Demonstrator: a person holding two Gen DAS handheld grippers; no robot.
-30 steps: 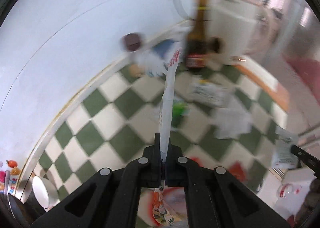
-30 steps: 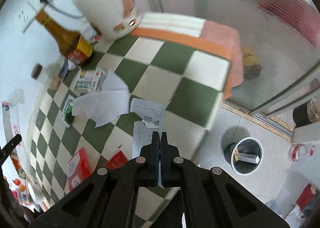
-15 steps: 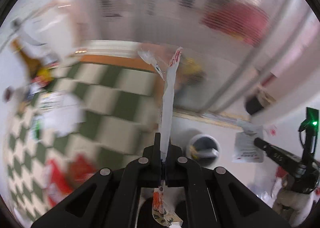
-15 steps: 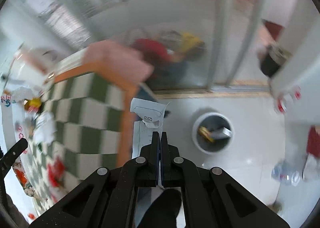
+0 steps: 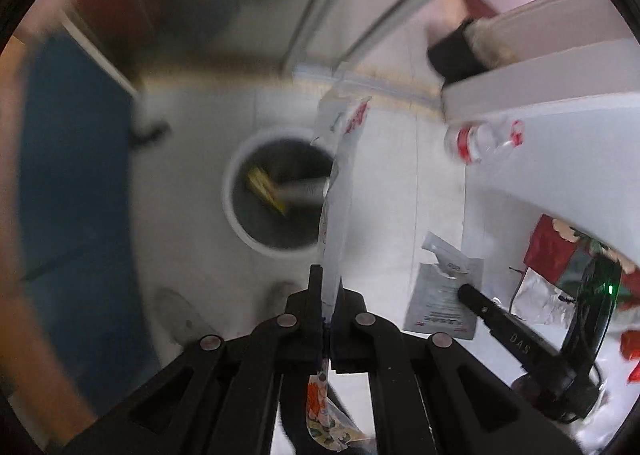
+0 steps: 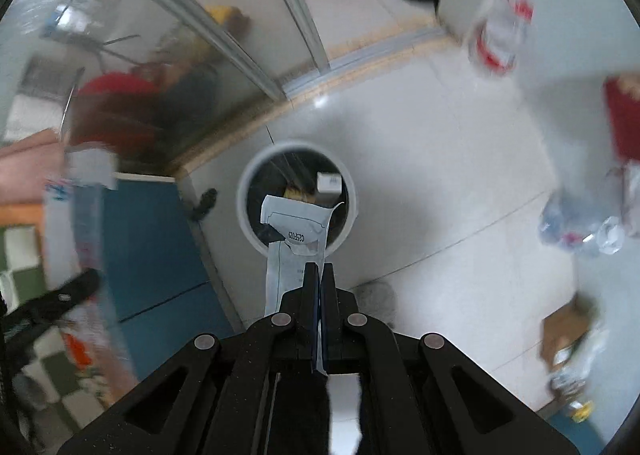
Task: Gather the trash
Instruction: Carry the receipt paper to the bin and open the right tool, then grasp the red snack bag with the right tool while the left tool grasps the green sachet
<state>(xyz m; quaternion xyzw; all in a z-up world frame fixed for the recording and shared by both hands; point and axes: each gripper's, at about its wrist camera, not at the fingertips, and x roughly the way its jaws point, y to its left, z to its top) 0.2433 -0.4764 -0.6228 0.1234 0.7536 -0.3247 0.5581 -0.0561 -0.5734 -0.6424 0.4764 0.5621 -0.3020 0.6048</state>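
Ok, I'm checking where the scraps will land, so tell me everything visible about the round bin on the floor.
The bin is round with a pale grey or white rim and a dark inside, standing upright and open on the pale tiled floor beside a blue panel. Trash already lies in it: something yellow and a small white box. The torn white wrapper in the right claw hangs in front of it in the right wrist view; whether directly above is unclear.

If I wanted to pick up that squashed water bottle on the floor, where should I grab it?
Probably around the middle of the crushed plastic bottle, coming from above: it lies flat on the floor tiles, and its dented sides look narrow enough for two fingers. Blur hides the cap end.
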